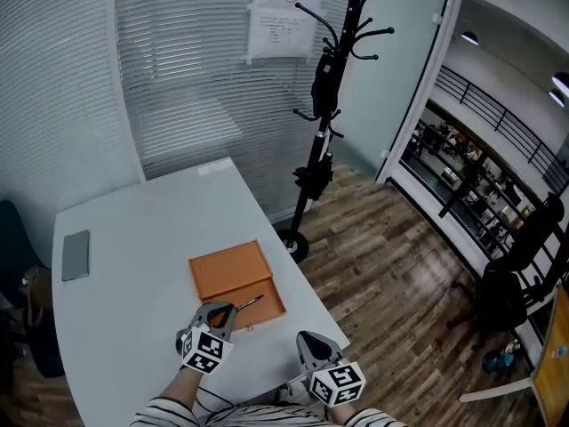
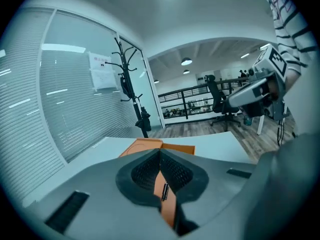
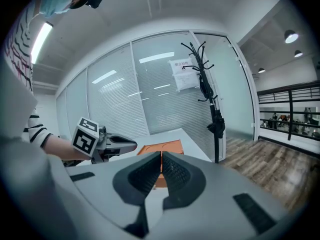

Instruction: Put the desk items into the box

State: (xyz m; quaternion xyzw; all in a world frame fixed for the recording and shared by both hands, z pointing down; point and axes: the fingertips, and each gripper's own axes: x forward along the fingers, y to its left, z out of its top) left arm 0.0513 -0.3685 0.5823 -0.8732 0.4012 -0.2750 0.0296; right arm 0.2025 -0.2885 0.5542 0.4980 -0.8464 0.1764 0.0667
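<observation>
My left tool [image 1: 220, 310] is clenched on a slim dark pen [image 1: 249, 303] just off the near edge of the orange box [image 1: 227, 272]. In the left gripper view the ribbed pads are pressed together with the pen's thin metal part pinched between them and the orange of the box right behind. From the head view, the free end of the pen reaches over the box's near right corner. The box lies flat and open on the white worktop [image 1: 133, 229].

My right tool [image 3: 161, 159] sits to the right of the box and nearer to me. Its pads are closed tip to tip with nothing between them, and it points toward the box.

Well left of the box, toward the worktop's left edge, lies a flat grey item [image 1: 76, 254]. It may be a phone or a thin notebook; the head view is too coarse for me to say. A black coat stand [image 1: 324, 105] stands on the wooden floor beyond the box's far right side.
</observation>
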